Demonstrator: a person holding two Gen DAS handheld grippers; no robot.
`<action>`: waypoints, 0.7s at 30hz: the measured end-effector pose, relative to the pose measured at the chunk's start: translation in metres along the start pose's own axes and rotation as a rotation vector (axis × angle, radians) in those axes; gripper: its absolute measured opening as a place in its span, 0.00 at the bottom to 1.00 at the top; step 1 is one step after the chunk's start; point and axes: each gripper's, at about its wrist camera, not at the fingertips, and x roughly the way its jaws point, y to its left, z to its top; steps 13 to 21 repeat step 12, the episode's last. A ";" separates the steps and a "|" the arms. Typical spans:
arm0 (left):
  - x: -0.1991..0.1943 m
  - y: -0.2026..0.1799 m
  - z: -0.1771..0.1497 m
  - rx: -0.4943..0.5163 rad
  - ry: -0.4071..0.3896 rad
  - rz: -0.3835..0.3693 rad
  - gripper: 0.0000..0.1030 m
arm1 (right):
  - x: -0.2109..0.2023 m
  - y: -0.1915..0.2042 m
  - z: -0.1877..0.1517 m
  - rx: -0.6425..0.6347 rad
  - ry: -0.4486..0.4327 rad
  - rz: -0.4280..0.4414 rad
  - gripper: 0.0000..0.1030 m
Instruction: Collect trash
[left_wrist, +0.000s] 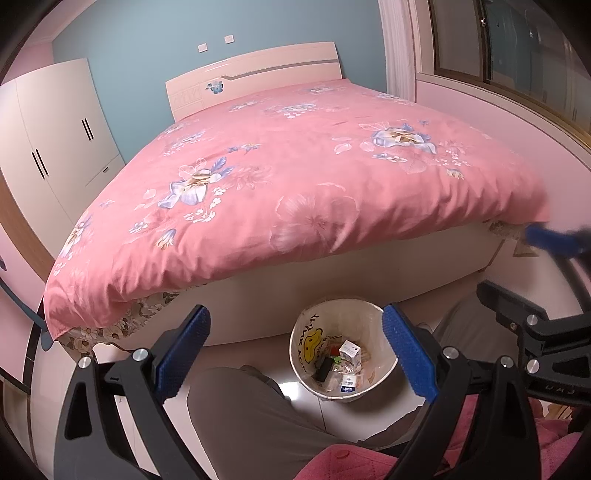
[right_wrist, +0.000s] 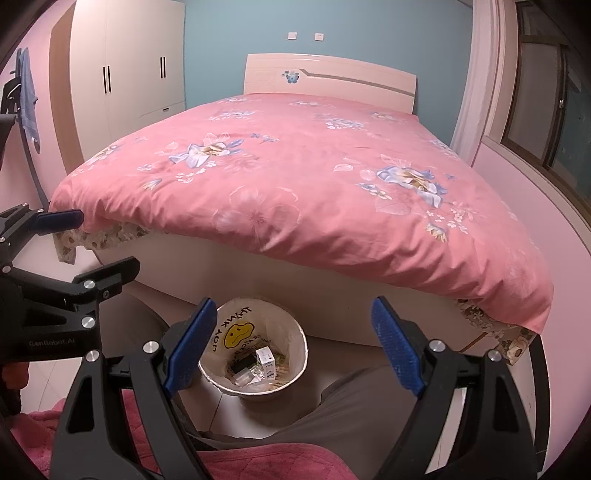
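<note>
Trash (left_wrist: 343, 363) sits in the bin (left_wrist: 384, 374) on the floor, between my knees, at the foot of the bed (left_wrist: 295, 177). I see a small white carton (left_wrist: 349, 350), a dark flat item, clear wrappers and other scraps I can't identify. My guess: all of it light, nothing fragile. Carton should be stiff enough to pinch across its flat faces. Wrappers are soft and probably slick, so grab a bunched part, not a flat edge.

Bin has a thin liner bag (right_wrist: 236, 328) with a yellow smiley print. Liner looks flimsy; if I lift it, I'd gather it at the rim. Bin itself looks light and could tip, so take it at the wall near the top.

Left gripper (left_wrist: 295, 356) is spread wide, nothing between the pads. Right gripper (right_wrist: 291, 347) likewise, wide and empty. Both angle down toward the bin from above, side by side, well clear of its rim. Bed cover shows no litter.
</note>
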 end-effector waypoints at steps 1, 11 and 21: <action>0.000 0.000 0.000 0.000 -0.001 0.001 0.93 | 0.000 0.000 -0.001 -0.001 0.000 0.001 0.82; -0.002 0.002 0.001 -0.004 -0.003 0.009 0.93 | 0.001 -0.001 -0.001 0.001 0.001 0.005 0.82; -0.002 0.002 0.001 -0.006 -0.002 0.009 0.93 | 0.001 -0.001 -0.001 0.000 0.001 0.006 0.82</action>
